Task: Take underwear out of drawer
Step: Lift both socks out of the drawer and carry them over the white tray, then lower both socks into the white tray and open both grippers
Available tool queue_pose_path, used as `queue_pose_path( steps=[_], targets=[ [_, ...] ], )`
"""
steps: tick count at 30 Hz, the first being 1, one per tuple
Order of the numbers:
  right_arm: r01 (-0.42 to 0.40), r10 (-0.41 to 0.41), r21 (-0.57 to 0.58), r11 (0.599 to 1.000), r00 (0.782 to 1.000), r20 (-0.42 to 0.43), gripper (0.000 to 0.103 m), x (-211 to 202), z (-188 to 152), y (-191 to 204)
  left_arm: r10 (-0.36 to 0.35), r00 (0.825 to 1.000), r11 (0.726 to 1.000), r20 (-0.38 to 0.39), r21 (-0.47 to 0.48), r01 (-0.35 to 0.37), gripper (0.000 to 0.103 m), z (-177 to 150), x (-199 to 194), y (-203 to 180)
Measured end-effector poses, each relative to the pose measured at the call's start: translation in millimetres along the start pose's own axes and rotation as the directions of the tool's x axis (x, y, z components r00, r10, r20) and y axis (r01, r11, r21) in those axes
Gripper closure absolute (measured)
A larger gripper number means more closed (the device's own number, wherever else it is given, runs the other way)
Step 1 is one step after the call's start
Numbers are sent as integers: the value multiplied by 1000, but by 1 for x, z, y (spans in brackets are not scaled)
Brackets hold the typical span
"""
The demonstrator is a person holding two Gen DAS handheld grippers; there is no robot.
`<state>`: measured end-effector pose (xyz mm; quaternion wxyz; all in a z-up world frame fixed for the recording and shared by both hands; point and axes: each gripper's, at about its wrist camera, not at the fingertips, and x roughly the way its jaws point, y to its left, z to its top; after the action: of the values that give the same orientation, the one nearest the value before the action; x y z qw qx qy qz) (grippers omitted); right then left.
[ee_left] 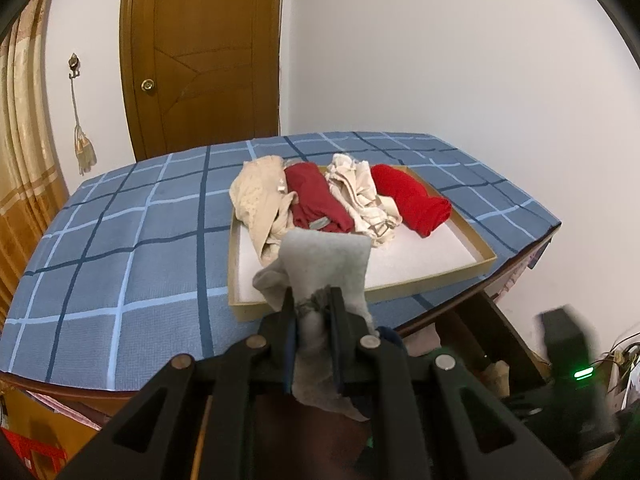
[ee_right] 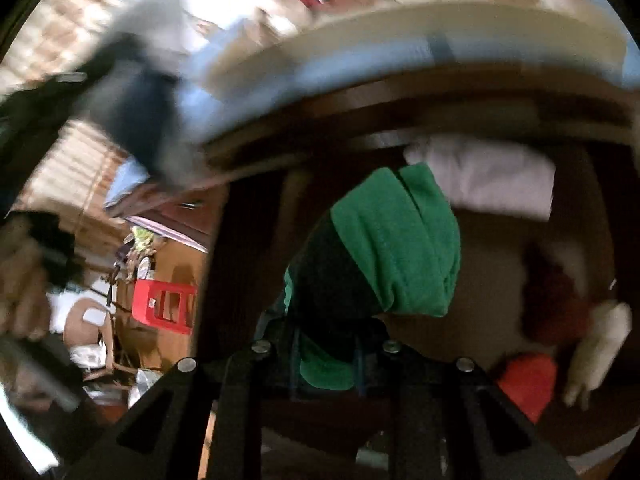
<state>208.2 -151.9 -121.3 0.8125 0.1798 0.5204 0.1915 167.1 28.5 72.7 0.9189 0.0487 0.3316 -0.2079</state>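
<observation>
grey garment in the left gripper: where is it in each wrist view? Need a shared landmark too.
Left wrist: grey garment at bottom centre, clamped in the left gripper, in front of the shallow tray.
Right wrist: blurred grey patch at upper left, above the dark left gripper.
Shared landmark: the tray's near rim, on the blue checked cloth.

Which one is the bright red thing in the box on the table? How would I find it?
Find the blue checked tablecloth, then the shallow cardboard tray on it. Four bundles lie in a row inside; the bright red roll is at the right end. Its neighbours are cream or darker maroon.
</observation>
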Motion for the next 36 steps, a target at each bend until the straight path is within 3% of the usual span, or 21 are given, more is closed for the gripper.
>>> queue_pose_path(
  steps=[6,13,24,36],
  targets=[
    [25,-4,-117,993,984,177,81,-67,25,19,12,1000,1000,20,0,-12,91,11,-4,-1],
    [104,-44,-186,977,952,304,81,-92,66,33,34,999,999,36,32,-35,91,33,3,-8],
    [258,-156,-307,916,934,322,81,-94,116,42,41,999,999,20,24,-41,91,57,32,-4],
    [266,-196,-340,902,954,227,81,-58,149,29,41,999,999,-17,15,-41,91,72,71,1]
  ],
)
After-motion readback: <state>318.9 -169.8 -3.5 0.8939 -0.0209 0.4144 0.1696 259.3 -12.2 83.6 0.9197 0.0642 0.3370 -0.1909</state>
